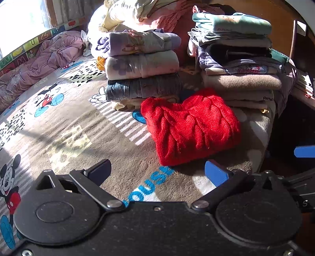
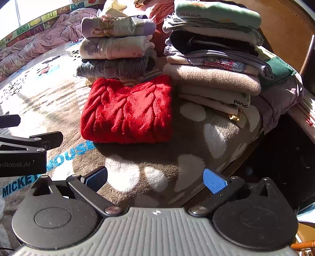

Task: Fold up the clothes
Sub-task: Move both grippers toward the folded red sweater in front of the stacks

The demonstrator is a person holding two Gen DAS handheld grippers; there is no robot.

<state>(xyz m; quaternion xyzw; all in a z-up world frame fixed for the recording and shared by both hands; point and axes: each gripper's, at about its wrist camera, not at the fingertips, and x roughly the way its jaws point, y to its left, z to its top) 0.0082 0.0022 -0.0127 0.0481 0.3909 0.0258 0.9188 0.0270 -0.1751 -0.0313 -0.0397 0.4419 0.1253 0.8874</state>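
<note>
A folded red cable-knit sweater (image 1: 189, 128) lies on the Mickey Mouse blanket (image 1: 65, 134), in front of two stacks of folded clothes. It also shows in the right wrist view (image 2: 128, 112). My left gripper (image 1: 157, 171) is open and empty, just short of the sweater's near edge. My right gripper (image 2: 155, 177) is open and empty, a little back from the sweater over the blanket (image 2: 149, 157). The left gripper's fingers (image 2: 47, 137) show at the left edge of the right wrist view.
A left stack (image 1: 141, 67) with jeans at the bottom and a taller right stack (image 1: 236, 59) stand behind the sweater. Unfolded pink and yellow clothes (image 1: 137, 13) are heaped behind. A crumpled purple quilt (image 1: 49, 57) lies far left. The bed edge (image 2: 256, 134) drops off at right.
</note>
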